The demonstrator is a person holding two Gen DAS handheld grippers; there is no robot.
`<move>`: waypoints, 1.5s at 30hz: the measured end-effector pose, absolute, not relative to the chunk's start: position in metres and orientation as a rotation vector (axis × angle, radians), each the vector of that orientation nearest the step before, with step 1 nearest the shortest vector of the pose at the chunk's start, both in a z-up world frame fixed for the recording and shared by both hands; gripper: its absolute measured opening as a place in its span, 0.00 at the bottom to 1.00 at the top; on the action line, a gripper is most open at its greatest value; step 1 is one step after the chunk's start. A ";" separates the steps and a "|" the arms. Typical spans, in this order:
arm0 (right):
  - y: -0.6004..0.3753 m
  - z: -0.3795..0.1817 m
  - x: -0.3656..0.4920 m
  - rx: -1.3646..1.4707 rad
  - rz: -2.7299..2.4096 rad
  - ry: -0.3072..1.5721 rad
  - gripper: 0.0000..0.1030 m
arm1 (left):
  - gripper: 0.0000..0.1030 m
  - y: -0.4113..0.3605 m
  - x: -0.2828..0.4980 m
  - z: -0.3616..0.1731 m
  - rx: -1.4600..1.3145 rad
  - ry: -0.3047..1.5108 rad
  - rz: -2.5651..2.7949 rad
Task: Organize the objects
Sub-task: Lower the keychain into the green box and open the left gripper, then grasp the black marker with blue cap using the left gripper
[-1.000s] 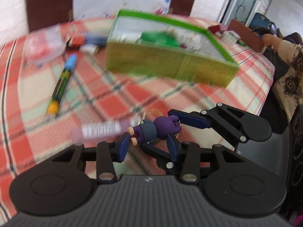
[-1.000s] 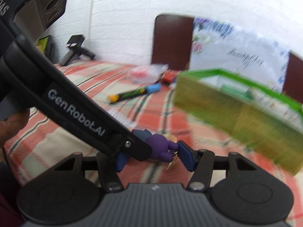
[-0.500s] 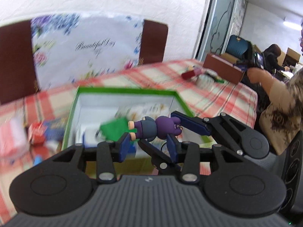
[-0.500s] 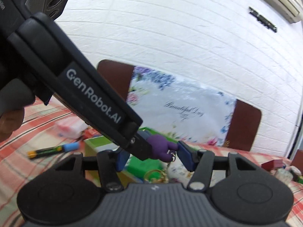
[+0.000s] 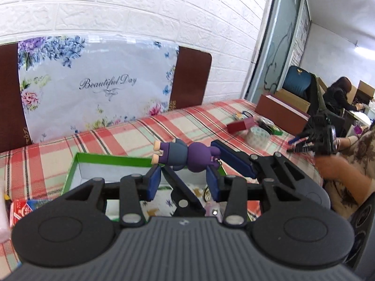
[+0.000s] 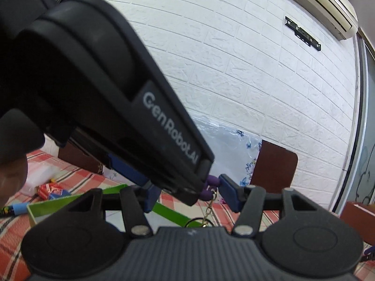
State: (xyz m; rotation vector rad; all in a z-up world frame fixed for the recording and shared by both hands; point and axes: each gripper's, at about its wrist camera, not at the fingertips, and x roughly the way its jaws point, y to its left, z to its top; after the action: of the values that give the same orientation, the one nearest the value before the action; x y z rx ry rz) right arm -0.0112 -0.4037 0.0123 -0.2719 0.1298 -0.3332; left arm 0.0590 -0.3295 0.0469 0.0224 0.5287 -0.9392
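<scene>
The left gripper's body hides most of the purple figure between the right fingers. Below the left fingers, the green box is largely covered, contents unclear.

Black tool w/ blue pads, "GenRobot.AI" mark.

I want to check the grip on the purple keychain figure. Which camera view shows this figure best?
The left wrist view is best: the whole purple figure lies sideways above the green box, feet and ears visible. In the right wrist view, the left gripper's body hides it; only a purple bit and its chain show.
</scene>
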 end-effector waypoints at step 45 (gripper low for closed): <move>-0.276 -0.066 -0.015 0.143 0.147 0.564 0.72 | 0.16 -0.081 0.049 -0.070 0.068 0.796 -0.612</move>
State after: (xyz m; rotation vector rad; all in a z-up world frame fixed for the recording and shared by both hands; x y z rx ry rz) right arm -0.0146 -0.2756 -0.0658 0.1434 0.5637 0.1466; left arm 0.0487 -0.0807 -0.0700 0.0676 0.7956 -0.6123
